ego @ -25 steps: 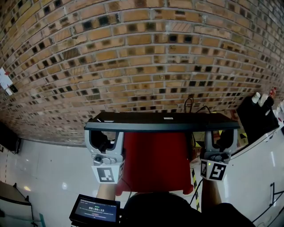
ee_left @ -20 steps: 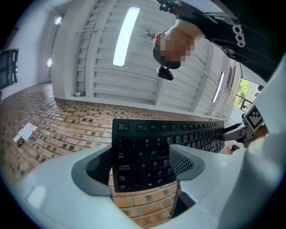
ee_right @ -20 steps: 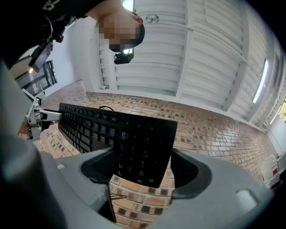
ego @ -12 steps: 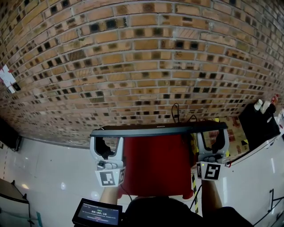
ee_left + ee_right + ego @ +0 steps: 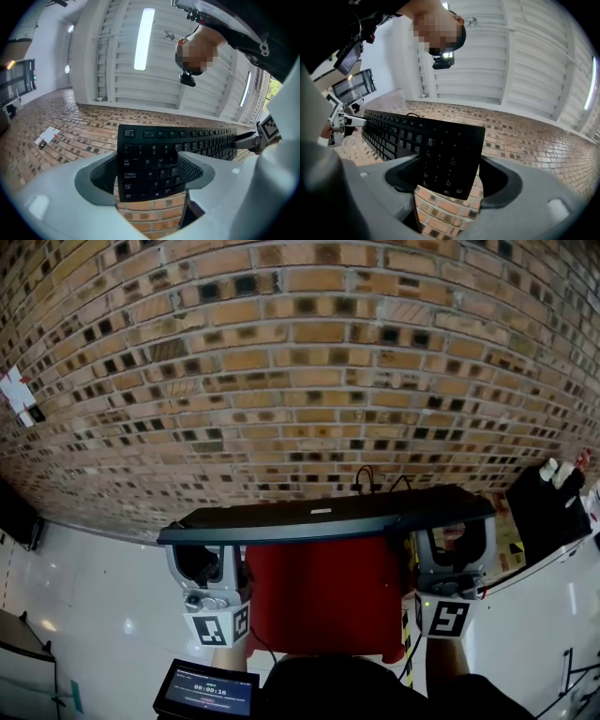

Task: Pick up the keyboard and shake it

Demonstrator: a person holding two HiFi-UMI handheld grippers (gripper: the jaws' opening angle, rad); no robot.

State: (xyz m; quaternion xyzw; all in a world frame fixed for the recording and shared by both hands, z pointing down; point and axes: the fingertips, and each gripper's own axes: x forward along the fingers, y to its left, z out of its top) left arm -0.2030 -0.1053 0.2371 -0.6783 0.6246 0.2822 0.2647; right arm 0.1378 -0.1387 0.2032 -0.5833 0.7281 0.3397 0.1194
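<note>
Two grippers carry one long black plastic keyboard [image 5: 323, 517] in the air, in front of a brown brick surface [image 5: 281, 381] and above a red block-shaped thing [image 5: 323, 596]. The left gripper [image 5: 149, 174] is clamped on the letter-key end and the right gripper [image 5: 449, 177] on the number-pad end (the keys face both gripper cameras). In the head view the keyboard's left end sits lower than its right.

A brick wall [image 5: 300, 362] fills most of the head view and meets a glossy white floor [image 5: 84, 606] at the lower left. A white card [image 5: 14, 395] sits on the bricks at the far left. Low in the middle stands a red flat-topped object [image 5: 323, 601], perhaps a stool. A small lit screen [image 5: 208, 692] shows at the bottom left. Overhead, a strip light [image 5: 144, 37] glows on a white slatted ceiling [image 5: 117, 84].
</note>
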